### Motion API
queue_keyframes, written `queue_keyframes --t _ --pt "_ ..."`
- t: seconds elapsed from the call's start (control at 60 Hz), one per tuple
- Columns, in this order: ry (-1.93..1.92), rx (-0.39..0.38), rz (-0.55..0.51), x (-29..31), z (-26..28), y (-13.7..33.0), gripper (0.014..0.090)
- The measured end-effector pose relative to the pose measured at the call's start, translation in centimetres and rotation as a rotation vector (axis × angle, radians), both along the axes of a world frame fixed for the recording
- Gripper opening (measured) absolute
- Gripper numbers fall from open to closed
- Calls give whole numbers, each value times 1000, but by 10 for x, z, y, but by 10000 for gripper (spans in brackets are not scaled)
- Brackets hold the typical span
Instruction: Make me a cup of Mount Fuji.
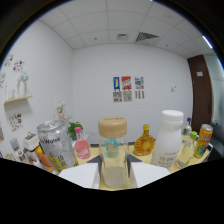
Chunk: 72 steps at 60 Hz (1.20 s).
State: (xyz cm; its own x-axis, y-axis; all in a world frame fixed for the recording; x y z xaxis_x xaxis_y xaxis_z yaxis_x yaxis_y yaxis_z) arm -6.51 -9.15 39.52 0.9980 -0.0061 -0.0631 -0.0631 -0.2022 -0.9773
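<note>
A clear glass jar [113, 160] with a tan lid stands upright between my fingers; it holds a teal piece near the top and pale contents lower down. My gripper [113, 172] is shut on it, with the white fingers [80, 175] flush against both of its sides. The jar's base is hidden. Behind it, on the yellow table [137, 151], stands a row of drinks: a silver can marked Water [54, 145], a small pink bottle [82, 148], an amber faceted bottle [145, 142], a tall white bottle [168, 140] and a yellow and red can [204, 140].
A small green plant [74, 128] stands behind the pink bottle. An orange item [43, 160] and small white things lie left of the silver can. A wall shelf [17, 99] hangs to the left, posters [128, 89] on the far wall, a dark door [202, 82] to the right.
</note>
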Motion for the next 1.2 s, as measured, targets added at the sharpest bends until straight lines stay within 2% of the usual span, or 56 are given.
queue_keyframes --t 0.233,0.367,0.483,0.533,0.65,0.85,0.933,1.067,1.2 --pt "-12 14 39 -1 14 -12 380" --pt "-17 49 72 -8 33 -42 371" --pt "1 53 84 -9 23 -77 370" --pt "7 44 79 -9 7 -92 370" --pt "43 -36 71 -12 -63 -119 369" --pt "96 -159 21 -7 -199 -141 371" --pt "111 -178 2 -4 -237 -143 370" --pt "185 -181 -11 0 -269 -139 370" --pt "493 -180 -42 -1 -276 -132 369"
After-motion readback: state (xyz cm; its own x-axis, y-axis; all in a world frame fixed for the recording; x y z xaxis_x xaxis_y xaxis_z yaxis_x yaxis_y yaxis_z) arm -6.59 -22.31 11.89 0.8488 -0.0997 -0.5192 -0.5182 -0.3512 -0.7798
